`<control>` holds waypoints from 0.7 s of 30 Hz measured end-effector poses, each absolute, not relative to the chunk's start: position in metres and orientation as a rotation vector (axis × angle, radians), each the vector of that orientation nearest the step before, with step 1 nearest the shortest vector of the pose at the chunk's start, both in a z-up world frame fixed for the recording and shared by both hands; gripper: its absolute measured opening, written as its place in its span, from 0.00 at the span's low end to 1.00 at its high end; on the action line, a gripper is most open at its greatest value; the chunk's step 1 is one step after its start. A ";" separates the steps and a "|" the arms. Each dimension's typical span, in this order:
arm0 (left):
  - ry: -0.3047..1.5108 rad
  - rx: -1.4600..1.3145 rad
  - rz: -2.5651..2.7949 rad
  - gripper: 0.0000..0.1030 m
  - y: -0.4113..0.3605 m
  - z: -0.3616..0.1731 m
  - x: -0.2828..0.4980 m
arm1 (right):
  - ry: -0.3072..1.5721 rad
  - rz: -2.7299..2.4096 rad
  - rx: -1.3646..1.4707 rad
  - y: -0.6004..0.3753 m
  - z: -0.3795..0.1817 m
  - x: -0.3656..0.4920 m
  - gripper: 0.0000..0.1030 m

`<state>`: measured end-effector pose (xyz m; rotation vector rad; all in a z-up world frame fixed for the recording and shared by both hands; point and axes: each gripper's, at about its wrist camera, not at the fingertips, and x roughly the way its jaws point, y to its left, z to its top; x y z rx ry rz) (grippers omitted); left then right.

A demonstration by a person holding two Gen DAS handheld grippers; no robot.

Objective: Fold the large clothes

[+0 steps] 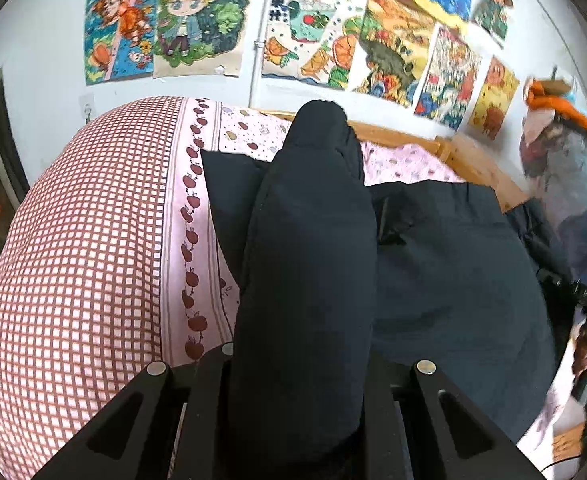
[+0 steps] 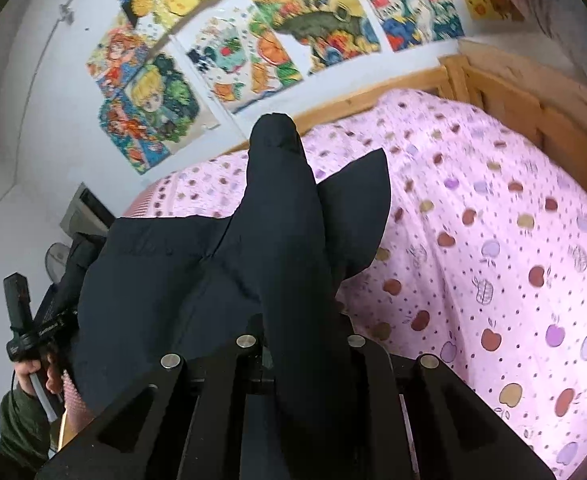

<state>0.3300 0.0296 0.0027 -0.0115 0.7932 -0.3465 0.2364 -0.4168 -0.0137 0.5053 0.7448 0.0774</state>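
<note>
Both clamped nearly shut on bunched dark garment: left gripper on one edge, right gripper on the other. Cloth spanning between, sagging onto pink bedspread. Long axis toward twelve o'clock, neither hand nearer.

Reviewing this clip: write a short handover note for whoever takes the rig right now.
Left claw: shut on the dark garment.
Right claw: shut on the same garment, another part.
Garment: bunched fabric rises from each claw; the rest is spread over the pink apple-print bedding.
Done: both grips taken, cloth lifted.
Left: lay the held parts over, flatten, finish folding.
</note>
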 end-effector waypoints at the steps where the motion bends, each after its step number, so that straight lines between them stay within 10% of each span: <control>1: 0.800 -0.004 -0.339 0.17 0.028 -0.001 0.333 | 0.747 0.068 0.516 -0.417 -0.019 0.239 0.12; 7: 0.852 -0.053 -0.308 0.24 0.033 -0.016 0.349 | 0.750 0.023 0.546 -0.417 -0.037 0.247 0.19; 14: 0.866 -0.073 -0.248 0.43 0.045 -0.016 0.345 | 0.747 0.018 0.553 -0.413 -0.040 0.244 0.57; 16: 0.843 -0.091 -0.219 0.75 0.049 -0.010 0.339 | 0.746 0.006 0.513 -0.409 -0.036 0.242 0.66; 21: 0.731 -0.093 -0.155 0.89 0.059 0.011 0.314 | 0.720 -0.049 0.383 -0.399 -0.021 0.229 0.81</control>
